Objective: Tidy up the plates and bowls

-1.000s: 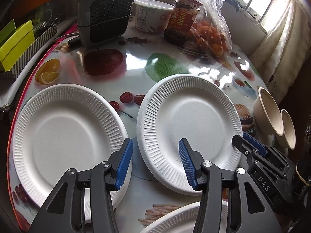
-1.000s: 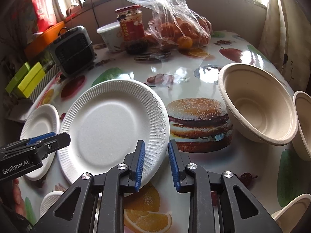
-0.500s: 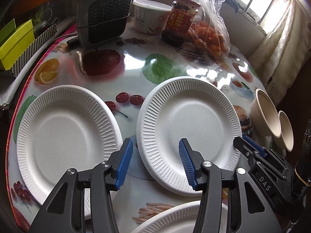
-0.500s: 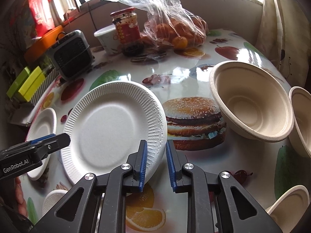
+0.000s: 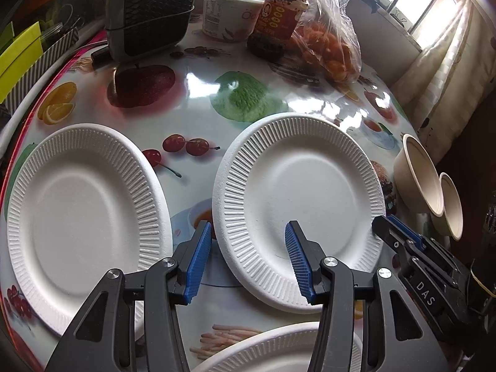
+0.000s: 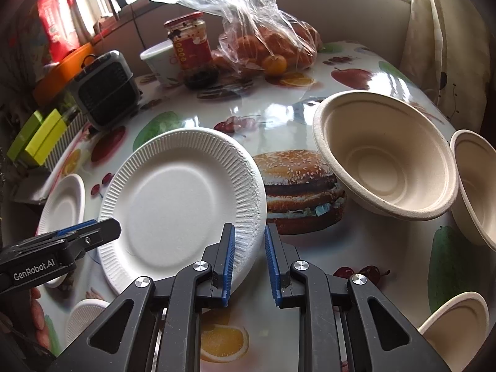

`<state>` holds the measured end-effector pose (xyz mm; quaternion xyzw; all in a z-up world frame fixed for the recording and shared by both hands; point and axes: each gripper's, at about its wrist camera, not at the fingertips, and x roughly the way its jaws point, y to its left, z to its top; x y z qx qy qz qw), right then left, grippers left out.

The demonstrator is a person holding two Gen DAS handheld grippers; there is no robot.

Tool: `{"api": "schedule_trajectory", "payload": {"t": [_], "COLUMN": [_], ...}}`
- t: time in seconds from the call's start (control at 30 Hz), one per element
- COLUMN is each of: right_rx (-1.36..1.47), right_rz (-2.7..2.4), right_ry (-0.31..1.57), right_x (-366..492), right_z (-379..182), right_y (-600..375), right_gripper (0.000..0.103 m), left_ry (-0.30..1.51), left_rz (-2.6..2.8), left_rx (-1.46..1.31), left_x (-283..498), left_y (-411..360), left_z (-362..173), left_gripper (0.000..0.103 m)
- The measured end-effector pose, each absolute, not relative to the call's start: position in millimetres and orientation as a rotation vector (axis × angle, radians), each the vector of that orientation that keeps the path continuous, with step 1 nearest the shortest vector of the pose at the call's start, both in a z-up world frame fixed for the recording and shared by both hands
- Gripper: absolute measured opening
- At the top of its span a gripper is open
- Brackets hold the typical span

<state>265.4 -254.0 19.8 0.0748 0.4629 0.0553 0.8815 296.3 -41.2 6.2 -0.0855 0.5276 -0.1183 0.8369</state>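
1. Centre plate (image 5: 297,192) lay on the table (image 5: 198,99), white paper with a ribbed rim, between the two grippers.
2. Nearest: another plate (image 5: 272,350) was cut off by the bottom edge, under the left gripper (image 5: 248,262).
3. Left gripper was spread and had just been closing a little. The centre plate's near-left rim sat between the pads, and neither pad was touching it.
4. Right gripper (image 6: 249,263) had its jaws pressed together on the centre plate's right rim. The rim sat at the pad tips, and only a slim gap showed behind them.
5. Left plate (image 5: 80,217) lay flat just beside the centre plate, apart from it.
6. Right side: large bowl (image 6: 387,155) was beige and tilted towards the camera. A second bowl (image 6: 477,186) sat just beside it, and a third bowl (image 6: 458,319) sat near the bottom right corner.
7. Far edge of the table: grey fan unit (image 5: 152,9), white tub (image 5: 229,12), red-labelled jar (image 5: 279,18) and a clear bag of oranges (image 5: 328,46).
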Motion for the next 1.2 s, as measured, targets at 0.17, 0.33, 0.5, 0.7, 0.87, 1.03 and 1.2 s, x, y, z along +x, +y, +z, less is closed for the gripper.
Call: {"api": "schedule_trajectory", "payload": {"t": [0.17,0.33,0.5,0.7,0.87,1.03,1.2], "right_rx": [0.154,0.155,0.159,0.165,0.165,0.169,0.171], "right_rz": [0.107,0.106,0.109,0.116,0.128,0.139,0.152], "right_ry": [0.964,0.958,0.954,0.938,0.922,0.91,0.9], "right_x": [265.4,264.4,263.0,257.8,251.8,241.9,231.4], "right_z": [19.6,19.7,21.3,29.7,37.5,44.0,49.5], "right_y": [-254.1,-255.2,-255.0,-253.2,-252.6,-251.4,-249.0], "right_gripper": [0.019,0.019,0.019,0.019,0.019,0.019,0.019], "left_ry": [1.111,1.109,1.1,1.078,1.065,1.055,1.048], "left_rz": [-0.236,-0.231,-0.23,-0.229,-0.231,-0.234,-0.23], "left_rx": [-0.174,-0.172,-0.175,-0.165,-0.171,-0.175,-0.189], "left_x": [296.2,295.3,293.6,288.9,282.1,272.9,261.8], "left_y": [-39.6,-37.5,-36.3,-35.5,-32.2,-28.5,-23.7], "left_z": [7.2,7.0,10.5,18.8,24.4,28.0,30.2], "left_gripper": [0.036,0.032,0.032,0.032,0.032,0.032,0.032]}}
